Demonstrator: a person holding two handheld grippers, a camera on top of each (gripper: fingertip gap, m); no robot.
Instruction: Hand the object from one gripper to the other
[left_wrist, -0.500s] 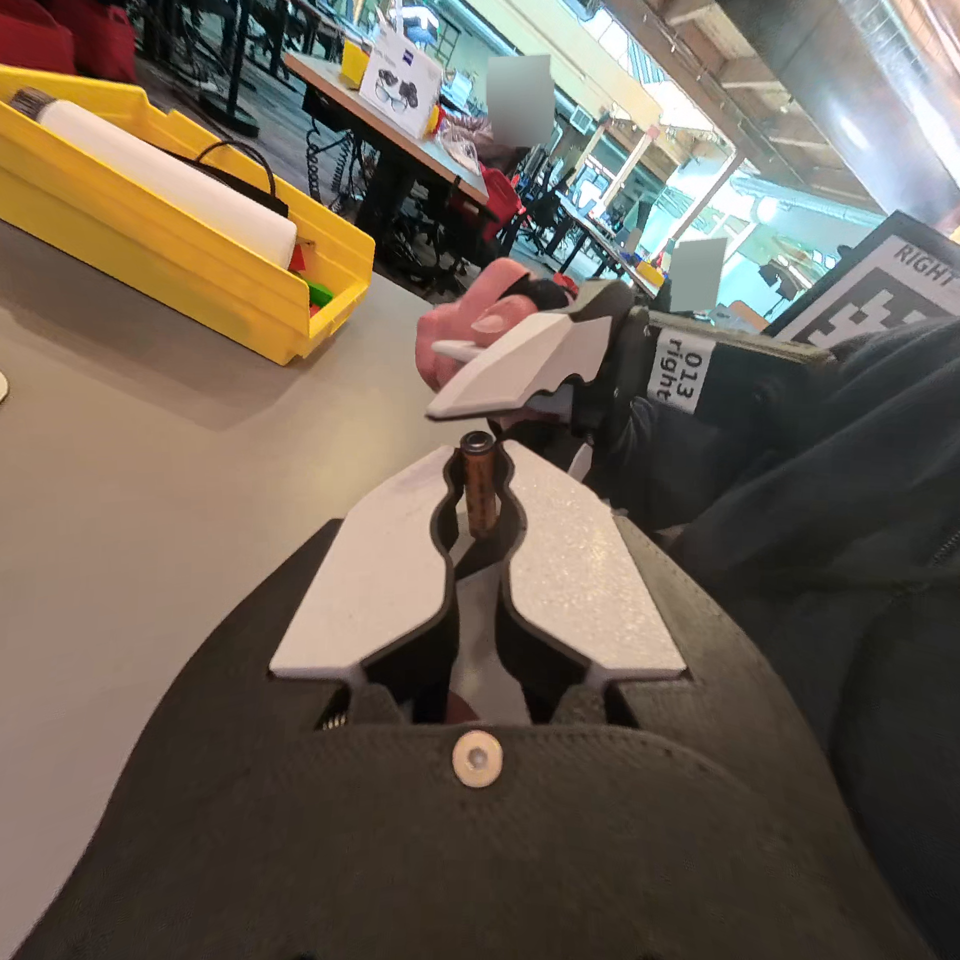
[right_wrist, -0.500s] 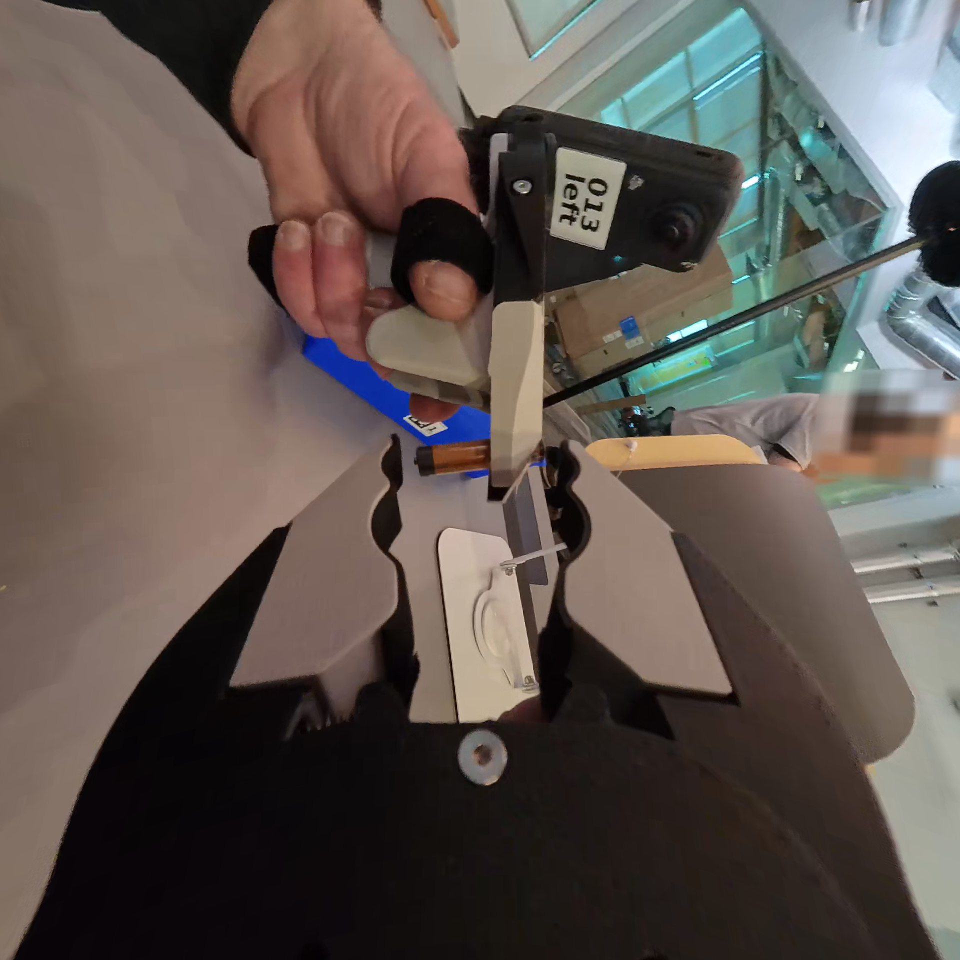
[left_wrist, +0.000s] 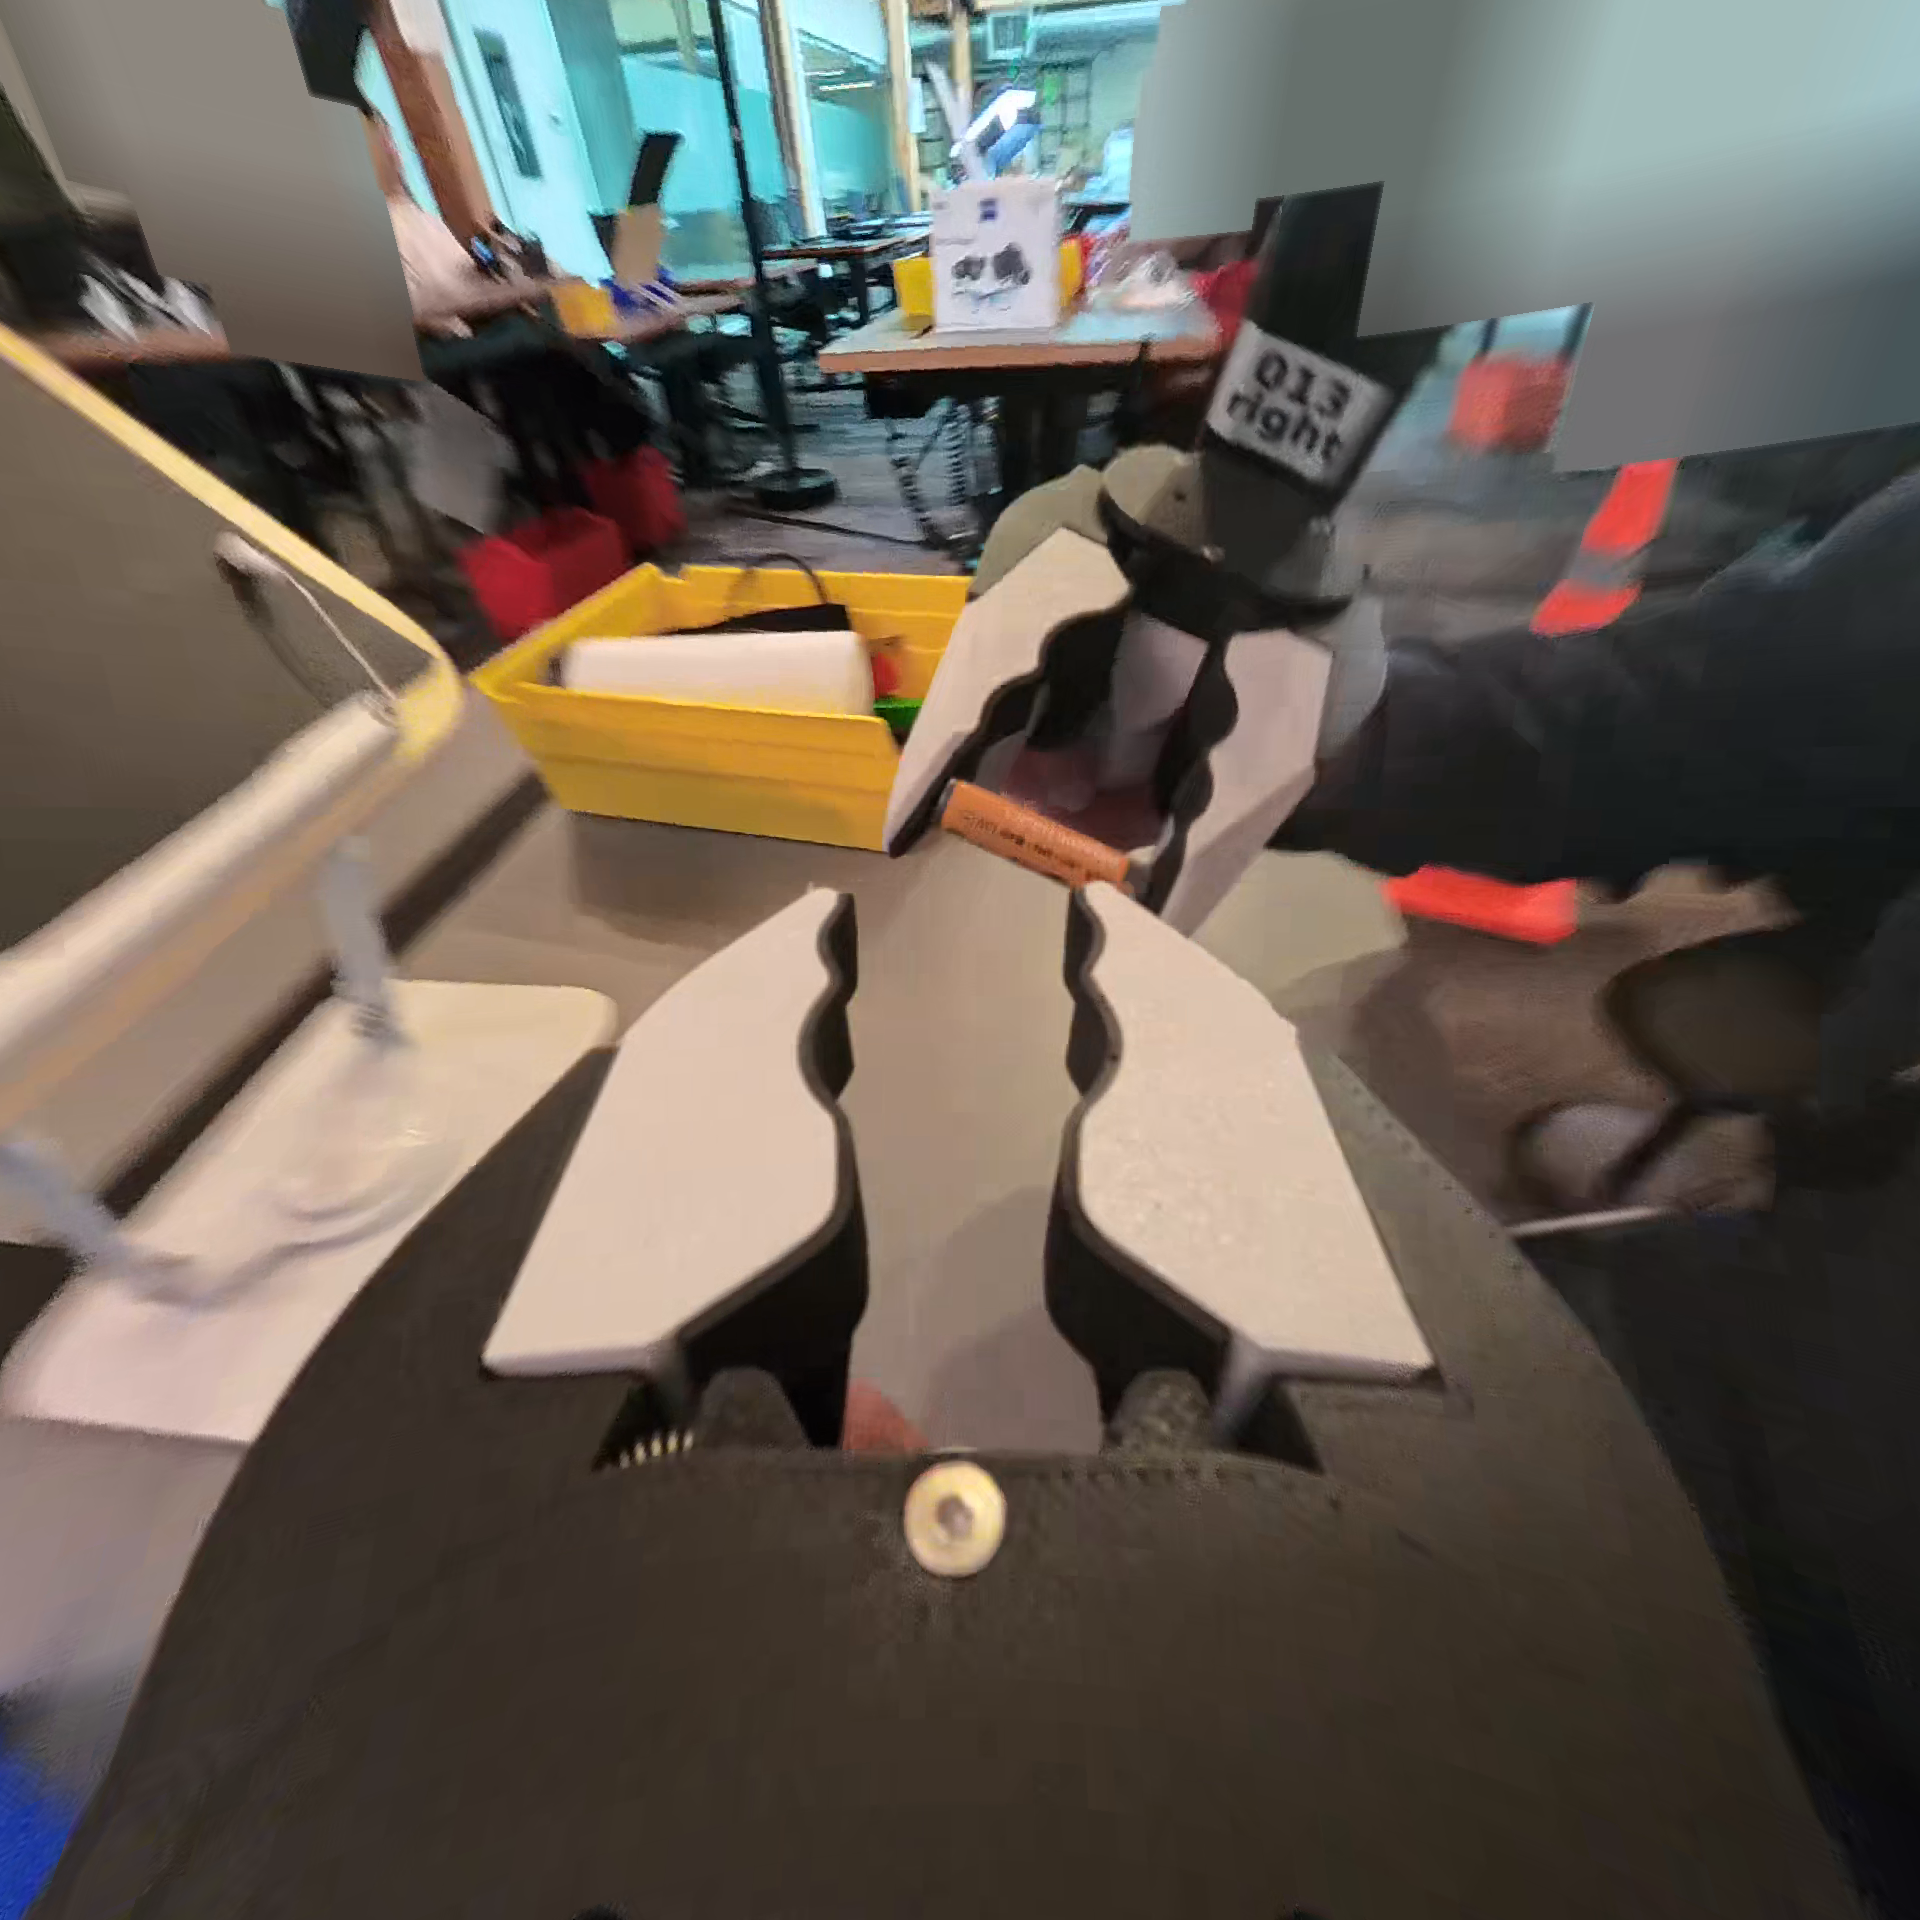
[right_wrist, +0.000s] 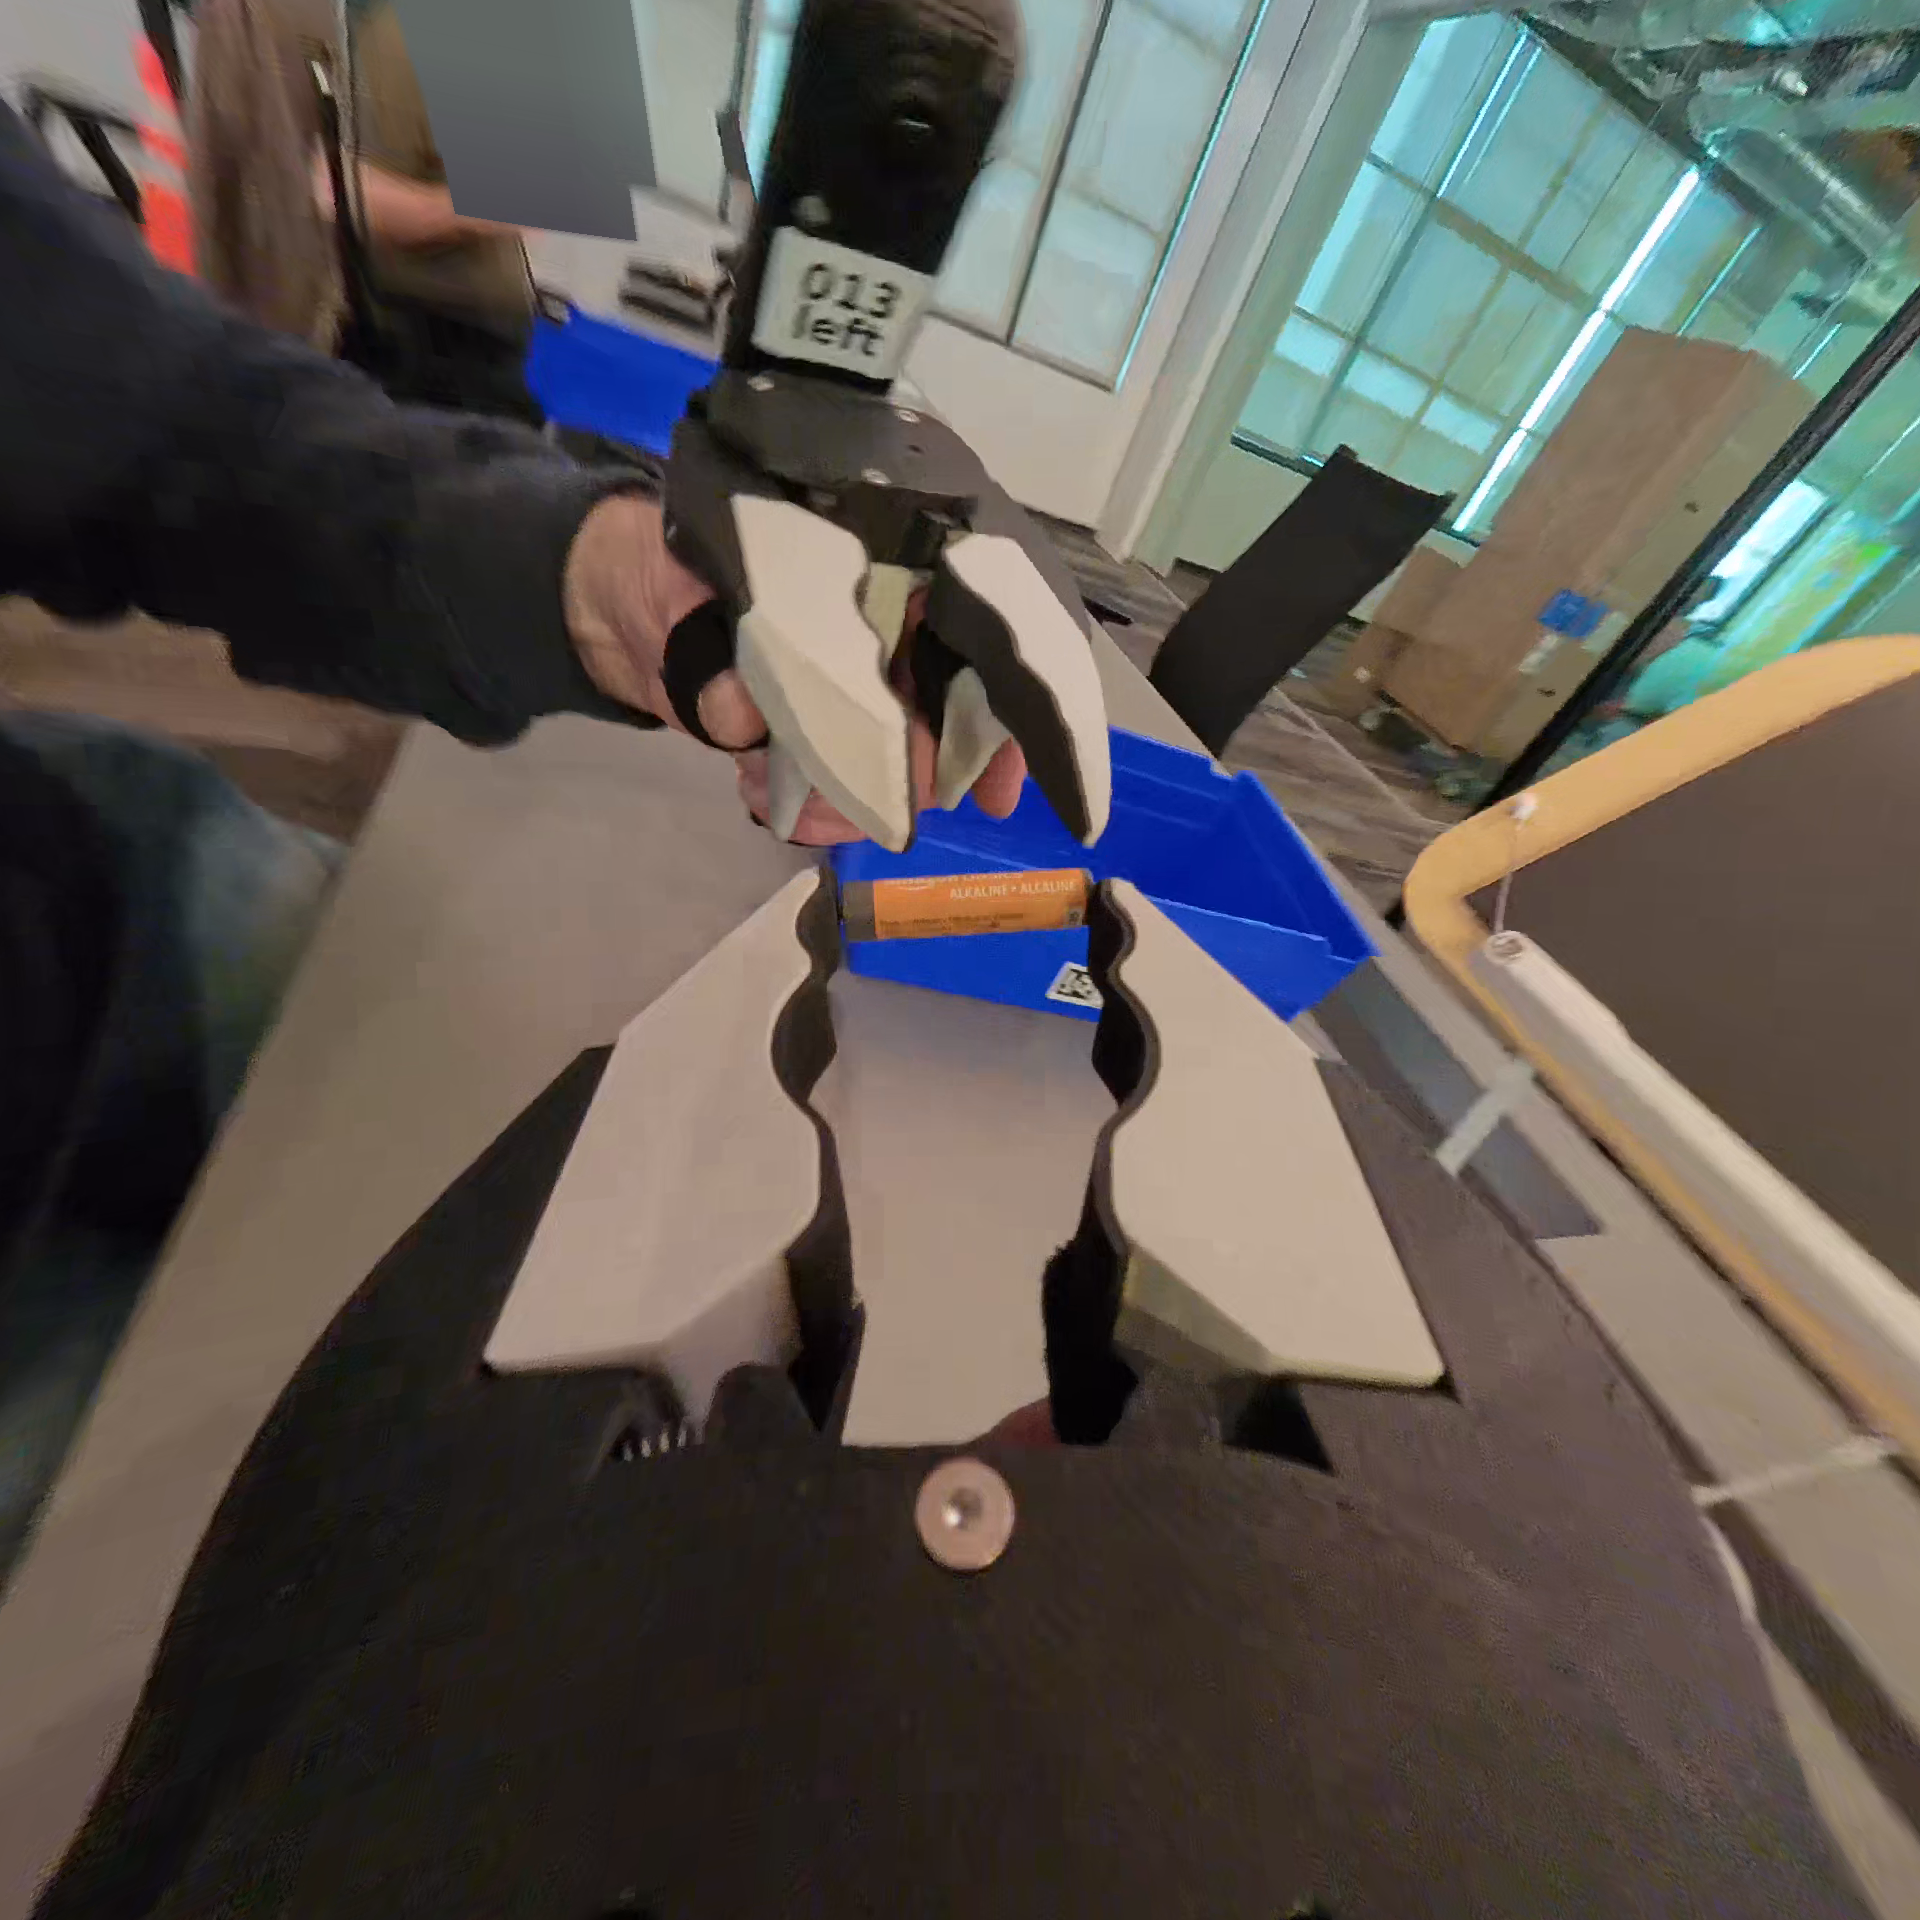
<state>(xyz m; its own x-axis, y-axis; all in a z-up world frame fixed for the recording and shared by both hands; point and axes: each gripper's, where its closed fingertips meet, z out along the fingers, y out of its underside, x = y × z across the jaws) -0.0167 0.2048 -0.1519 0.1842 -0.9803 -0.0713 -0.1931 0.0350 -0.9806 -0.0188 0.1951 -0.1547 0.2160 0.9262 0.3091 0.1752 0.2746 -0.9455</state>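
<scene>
An orange battery (right_wrist: 966, 904) is clamped end to end between the tips of my right gripper (right_wrist: 964, 888), which is shut on it and holds it level above the grey table (right_wrist: 499, 935). In the left wrist view the battery (left_wrist: 1034, 840) sits across the right gripper's (left_wrist: 1034, 862) tips, just beyond my left gripper (left_wrist: 961, 904). My left gripper is open and empty, its fingers spread apart. It also shows in the right wrist view (right_wrist: 987, 831), pointing down just above and behind the battery without touching it.
A yellow bin (left_wrist: 707, 748) with a white roll (left_wrist: 717, 665) stands behind the grippers. A blue bin (right_wrist: 1226, 883) sits on the table past the battery. A white stand base (left_wrist: 312, 1122) and a dark divider panel with a yellow edge (right_wrist: 1558, 769) line one side.
The battery was in my left gripper; now my right gripper holds it by its ends. My left gripper has opened and drawn back. Both grippers have swung to new angles.
</scene>
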